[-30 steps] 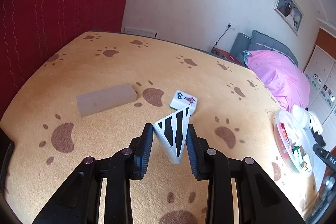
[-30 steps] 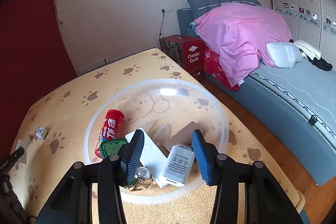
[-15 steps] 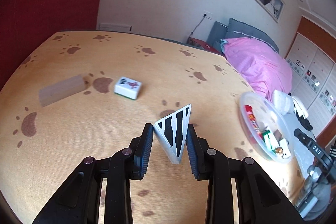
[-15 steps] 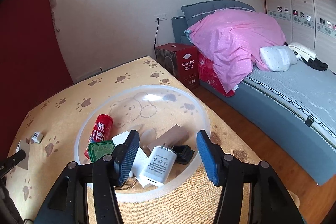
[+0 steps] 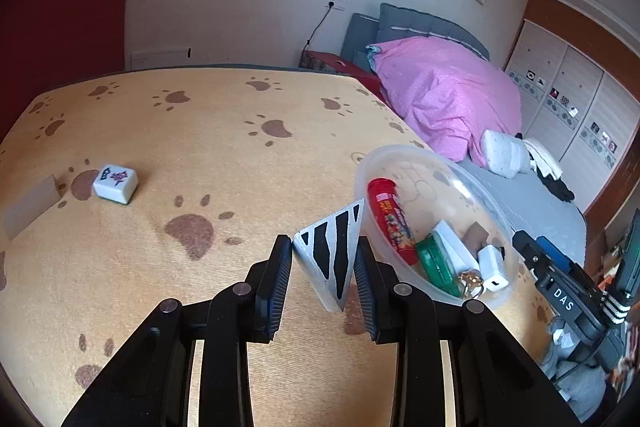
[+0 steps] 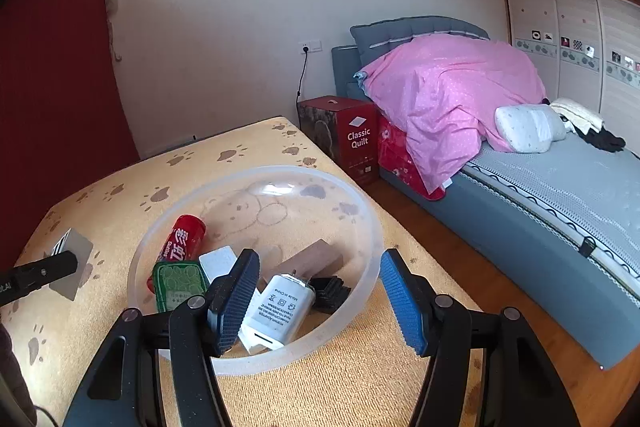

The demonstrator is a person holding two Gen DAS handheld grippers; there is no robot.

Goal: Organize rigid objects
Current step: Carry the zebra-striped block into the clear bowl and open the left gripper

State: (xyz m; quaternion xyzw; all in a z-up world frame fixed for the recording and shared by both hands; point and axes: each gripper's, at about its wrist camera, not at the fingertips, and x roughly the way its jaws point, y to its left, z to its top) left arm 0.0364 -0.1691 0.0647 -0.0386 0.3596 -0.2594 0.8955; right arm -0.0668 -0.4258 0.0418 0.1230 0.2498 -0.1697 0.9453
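Note:
My left gripper point(image 5: 322, 267) is shut on a grey triangular block with black stripes point(image 5: 332, 251), held above the paw-print cloth just left of the clear plastic bowl point(image 5: 496, 211). The block also shows in the right wrist view point(image 6: 72, 259). The bowl point(image 6: 360, 211) holds a red can point(image 6: 182, 241), a green tin point(image 6: 176, 283), a white adapter point(image 6: 280, 311), a brown block point(image 6: 316, 259) and a black piece point(image 6: 330, 293). My right gripper point(image 6: 320, 299) is open and empty over the bowl's near rim. A mahjong tile point(image 5: 116, 183) and a translucent block point(image 5: 28, 207) lie far left.
The table's right edge runs just past the bowl; beyond it are wood floor, a red quilt box point(image 6: 348, 135) and a bed with a pink duvet point(image 6: 448, 99). The right gripper's body point(image 5: 568, 299) shows at the left view's right edge.
My left gripper carried the striped block rightward from the mahjong tile to beside the bowl. My right gripper opened wider and drew back slightly over the bowl.

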